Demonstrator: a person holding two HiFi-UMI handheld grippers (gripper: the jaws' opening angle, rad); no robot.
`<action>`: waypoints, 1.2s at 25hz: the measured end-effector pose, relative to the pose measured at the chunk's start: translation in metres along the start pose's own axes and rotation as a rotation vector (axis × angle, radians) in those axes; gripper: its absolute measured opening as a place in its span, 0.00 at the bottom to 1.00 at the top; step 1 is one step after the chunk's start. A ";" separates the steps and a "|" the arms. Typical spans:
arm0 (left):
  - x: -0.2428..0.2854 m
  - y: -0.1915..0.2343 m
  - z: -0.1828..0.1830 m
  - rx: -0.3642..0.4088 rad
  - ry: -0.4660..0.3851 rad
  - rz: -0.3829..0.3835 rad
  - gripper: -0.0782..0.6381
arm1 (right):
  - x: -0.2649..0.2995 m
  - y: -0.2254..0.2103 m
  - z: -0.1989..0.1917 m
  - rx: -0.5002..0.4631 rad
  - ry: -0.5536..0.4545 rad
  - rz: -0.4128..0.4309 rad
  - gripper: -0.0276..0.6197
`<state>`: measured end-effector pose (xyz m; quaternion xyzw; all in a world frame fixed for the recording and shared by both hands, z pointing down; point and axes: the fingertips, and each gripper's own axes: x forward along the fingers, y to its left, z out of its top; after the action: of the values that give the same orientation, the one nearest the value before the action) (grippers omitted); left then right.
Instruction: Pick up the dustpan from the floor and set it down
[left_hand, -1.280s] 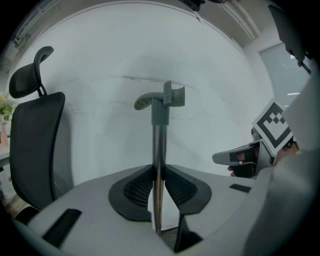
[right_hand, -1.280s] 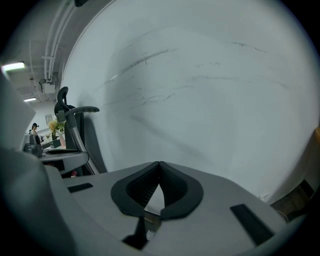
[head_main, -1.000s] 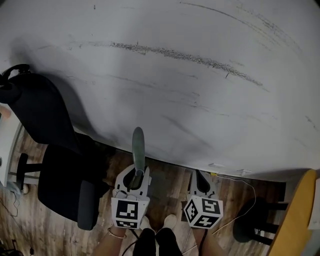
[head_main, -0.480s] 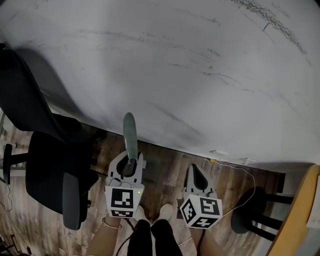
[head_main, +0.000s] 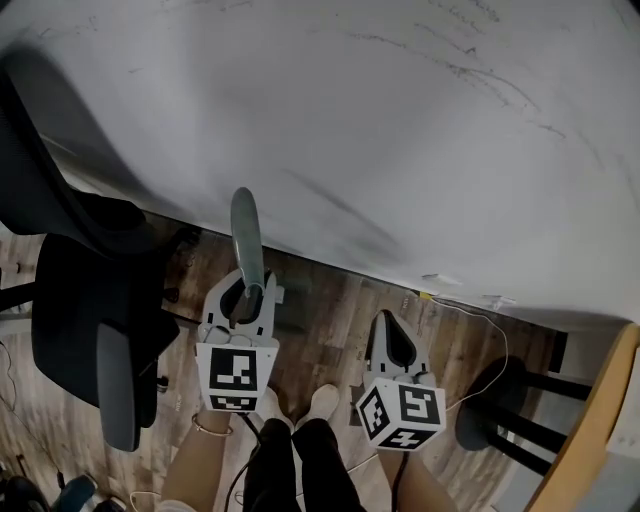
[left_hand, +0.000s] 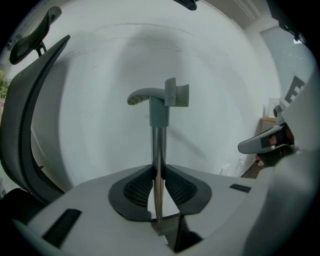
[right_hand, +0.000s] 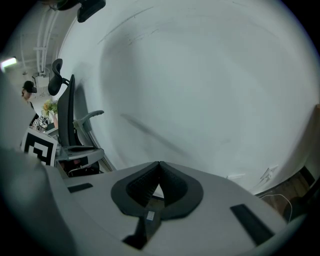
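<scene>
Gripping dustpan handle (head_main: 246, 235) upright, L gripper (head_main: 247, 296) nr wall (head_main: 400, 150) bottom edge; R gripper (head_main: 387, 326) shut, empty; chair (head_main: 90, 310) crowds left.

Head view: handle (head_main: 246, 232) low end hid behind left gripper (head_main: 243, 297). Big chair (head_main: 75, 320) cut by left edge. Person's legs (head_main: 290, 470) cut at bottom. Right corner: wood panel (head_main: 600, 420) cut off, can't tell what.

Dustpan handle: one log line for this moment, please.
left gripper: shut on dustpan handle | handle: upright, grip end up | right gripper: shut, empty
</scene>
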<state>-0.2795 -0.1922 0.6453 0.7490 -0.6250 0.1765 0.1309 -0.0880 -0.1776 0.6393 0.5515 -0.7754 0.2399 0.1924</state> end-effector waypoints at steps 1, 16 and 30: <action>0.002 0.001 -0.003 0.003 0.002 0.001 0.23 | 0.000 0.000 -0.003 -0.001 0.003 0.000 0.09; 0.024 -0.008 -0.025 0.042 0.003 -0.017 0.23 | -0.009 -0.001 -0.030 -0.008 0.043 -0.011 0.09; 0.038 -0.003 -0.023 0.020 -0.031 -0.015 0.23 | -0.012 -0.006 -0.029 0.013 0.039 -0.039 0.09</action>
<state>-0.2732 -0.2160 0.6822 0.7576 -0.6196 0.1700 0.1150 -0.0774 -0.1534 0.6571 0.5631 -0.7589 0.2520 0.2087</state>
